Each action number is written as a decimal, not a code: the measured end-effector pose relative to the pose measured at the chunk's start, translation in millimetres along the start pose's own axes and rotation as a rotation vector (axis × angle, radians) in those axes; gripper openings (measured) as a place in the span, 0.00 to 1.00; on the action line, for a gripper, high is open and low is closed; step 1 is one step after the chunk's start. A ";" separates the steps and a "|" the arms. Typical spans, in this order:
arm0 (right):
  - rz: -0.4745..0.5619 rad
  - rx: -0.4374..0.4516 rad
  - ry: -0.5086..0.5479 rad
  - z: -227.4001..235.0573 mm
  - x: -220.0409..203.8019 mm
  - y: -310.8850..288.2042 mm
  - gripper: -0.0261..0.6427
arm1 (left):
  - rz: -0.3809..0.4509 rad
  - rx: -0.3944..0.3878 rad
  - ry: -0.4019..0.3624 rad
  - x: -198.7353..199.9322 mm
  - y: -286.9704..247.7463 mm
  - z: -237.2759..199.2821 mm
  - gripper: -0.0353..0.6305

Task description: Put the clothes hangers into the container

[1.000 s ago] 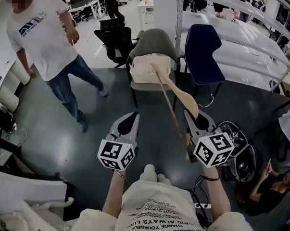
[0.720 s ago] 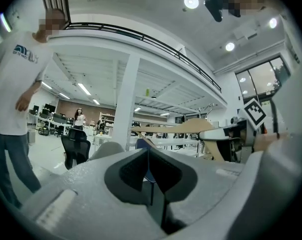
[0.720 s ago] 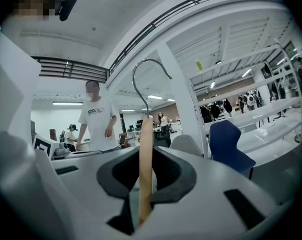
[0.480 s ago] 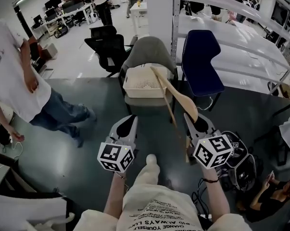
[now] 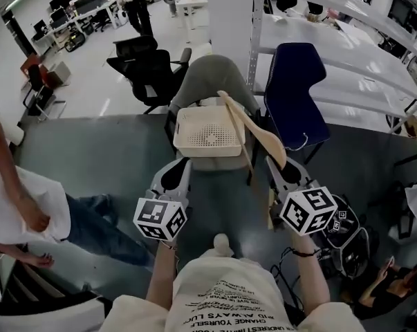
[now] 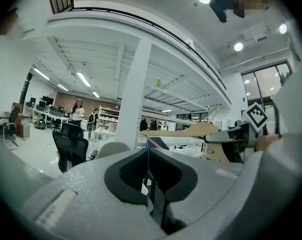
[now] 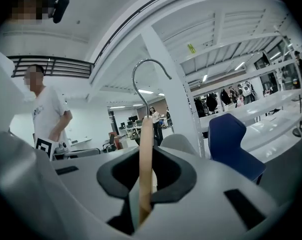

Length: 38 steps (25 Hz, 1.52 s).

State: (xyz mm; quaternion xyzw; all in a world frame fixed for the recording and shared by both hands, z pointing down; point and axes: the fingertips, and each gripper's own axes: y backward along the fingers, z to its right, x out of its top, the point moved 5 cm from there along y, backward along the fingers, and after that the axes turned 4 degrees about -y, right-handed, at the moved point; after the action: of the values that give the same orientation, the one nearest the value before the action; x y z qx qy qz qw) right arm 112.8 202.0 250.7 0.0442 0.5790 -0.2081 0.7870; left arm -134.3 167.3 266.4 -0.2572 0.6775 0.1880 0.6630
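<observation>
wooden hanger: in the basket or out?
Out. The right gripper clamps the wooden hanger in the air near the basket on the grey chair; the basket's perforated floor shows bare.

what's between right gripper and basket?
Only the hanger that the right gripper holds. In the head view it runs from that gripper up over the right side of the basket. Nothing else is in that stretch.
</observation>
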 end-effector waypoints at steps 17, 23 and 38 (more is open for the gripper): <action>-0.104 0.063 -0.043 51.5 8.4 -134.3 0.12 | -0.073 0.050 0.063 -22.2 -93.1 -73.4 0.09; -0.203 0.129 -0.033 82.3 6.9 -209.3 0.12 | -0.117 0.110 0.127 -41.9 -144.8 -105.2 0.09; -0.505 0.277 -0.074 157.1 -27.2 -348.2 0.12 | -0.312 0.195 0.301 -106.7 -254.4 -147.0 0.09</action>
State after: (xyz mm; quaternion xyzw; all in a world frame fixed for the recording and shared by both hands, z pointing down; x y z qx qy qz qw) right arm 114.5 -156.0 386.8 -0.0020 0.5087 -0.4759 0.7175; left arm -101.3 -112.4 401.9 -0.3185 0.7356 -0.0233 0.5974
